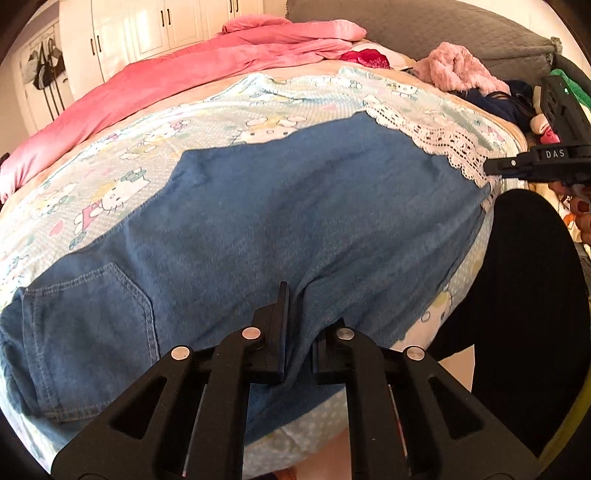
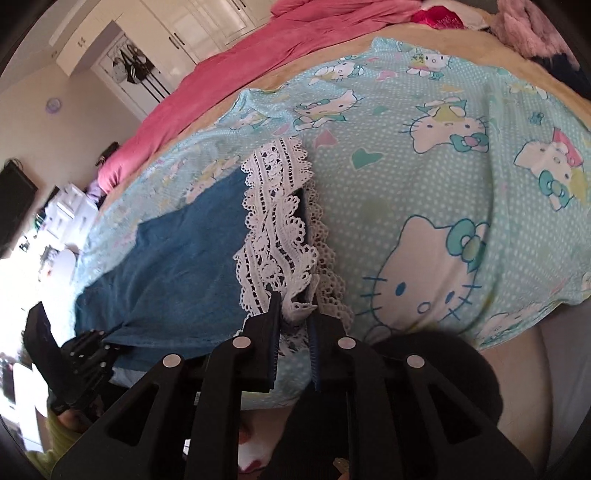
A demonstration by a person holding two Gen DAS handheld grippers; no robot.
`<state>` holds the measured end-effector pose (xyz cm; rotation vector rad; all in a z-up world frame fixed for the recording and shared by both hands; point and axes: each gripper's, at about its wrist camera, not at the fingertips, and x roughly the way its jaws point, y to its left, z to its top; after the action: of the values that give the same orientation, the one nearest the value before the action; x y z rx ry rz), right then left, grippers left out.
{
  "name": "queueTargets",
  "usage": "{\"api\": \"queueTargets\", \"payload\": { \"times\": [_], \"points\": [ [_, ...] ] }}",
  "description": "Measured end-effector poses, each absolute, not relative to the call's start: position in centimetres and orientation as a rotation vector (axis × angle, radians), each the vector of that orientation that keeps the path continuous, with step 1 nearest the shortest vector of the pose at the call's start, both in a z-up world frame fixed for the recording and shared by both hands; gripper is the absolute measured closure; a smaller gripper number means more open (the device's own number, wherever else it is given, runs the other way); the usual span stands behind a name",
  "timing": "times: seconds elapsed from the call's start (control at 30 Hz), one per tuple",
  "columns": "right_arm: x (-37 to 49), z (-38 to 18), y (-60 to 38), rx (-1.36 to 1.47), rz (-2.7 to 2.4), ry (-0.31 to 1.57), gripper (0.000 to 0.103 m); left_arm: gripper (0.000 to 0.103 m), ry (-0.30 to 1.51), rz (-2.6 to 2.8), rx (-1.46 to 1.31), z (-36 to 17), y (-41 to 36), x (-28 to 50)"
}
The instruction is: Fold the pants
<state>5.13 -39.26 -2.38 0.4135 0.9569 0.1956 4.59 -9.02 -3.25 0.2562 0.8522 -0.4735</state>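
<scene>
Denim pants [image 1: 277, 221] with a lace hem [image 2: 275, 229] lie flat on the cartoon-print sheet [image 2: 424, 166] of the bed. Left tool [image 1: 295, 328] is clamped on their near edge; right tool [image 2: 293, 314] pinches the lace hem.

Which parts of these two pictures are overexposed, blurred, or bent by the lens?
Left wrist view: the fisheye bows the jeans and bed sheet into a dome; the cupboards look washed out.
Right wrist view: the room at the far left is blown out and smeared; the lace hem is fairly sharp.
</scene>
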Motion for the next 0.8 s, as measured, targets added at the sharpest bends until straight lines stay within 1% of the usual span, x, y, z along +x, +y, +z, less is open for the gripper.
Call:
{"api": "queueTargets", "payload": {
  "times": [0.1,0.13,0.2,0.23,0.3,0.33,0.37,0.4,0.43,0.47,0.5,0.6,0.63,0.67,0.73,0.8],
  "points": [
    [5.1,-2.8,-38.8,0.347,0.169,0.977,0.090,0.098,0.851,-0.470,0.259,-3.4,-9.0,4.3],
    [5.0,-3.0,-38.9,0.340,0.144,0.981,0.082,0.098,0.853,-0.470,0.260,-3.5,-9.0,4.3],
    [4.8,-2.9,-39.5,0.323,0.101,0.977,0.070,0.096,0.857,-0.472,0.255,-3.5,-8.9,4.0],
    [4.6,-2.8,-39.7,0.321,0.095,0.969,0.069,0.095,0.860,-0.474,0.251,-3.4,-8.8,3.8],
    [3.7,-1.7,-40.4,0.303,0.063,0.927,0.069,0.083,0.872,-0.486,0.233,-3.4,-8.4,3.2],
    [3.4,-1.2,-40.4,0.290,0.059,0.909,0.069,0.072,0.874,-0.494,0.219,-3.2,-8.1,2.7],
    [3.0,-0.5,-40.4,0.276,0.068,0.886,0.069,0.069,0.874,-0.497,0.206,-3.0,-7.8,2.2],
    [2.8,0.2,-40.2,0.270,0.091,0.866,0.069,0.069,0.867,-0.493,0.186,-2.7,-7.2,1.7],
    [2.7,0.8,-39.8,0.262,0.120,0.849,0.064,0.069,0.860,-0.487,0.169,-2.3,-6.8,1.3],
    [2.7,1.2,-39.5,0.250,0.139,0.838,0.060,0.064,0.849,-0.475,0.142,-1.8,-6.0,1.0],
    [2.7,1.5,-38.8,0.228,0.164,0.825,0.054,0.057,0.830,-0.449,0.103,-1.1,-4.7,0.7],
    [3.4,1.8,-36.3,0.167,0.250,0.829,0.052,0.048,0.785,-0.321,0.008,0.8,-0.4,0.4],
    [3.9,1.5,-35.2,0.142,0.290,0.844,0.048,0.045,0.777,-0.275,-0.009,1.2,0.8,0.4],
    [4.2,1.4,-34.3,0.120,0.312,0.855,0.047,0.039,0.775,-0.215,-0.030,1.5,2.5,0.5],
    [5.3,0.9,-32.4,0.054,0.347,0.882,0.041,0.034,0.799,-0.116,-0.073,1.4,5.3,1.0],
    [6.2,0.3,-31.3,0.024,0.353,0.907,0.041,0.020,0.814,-0.001,-0.132,1.2,8.3,1.6]
  ]
}}
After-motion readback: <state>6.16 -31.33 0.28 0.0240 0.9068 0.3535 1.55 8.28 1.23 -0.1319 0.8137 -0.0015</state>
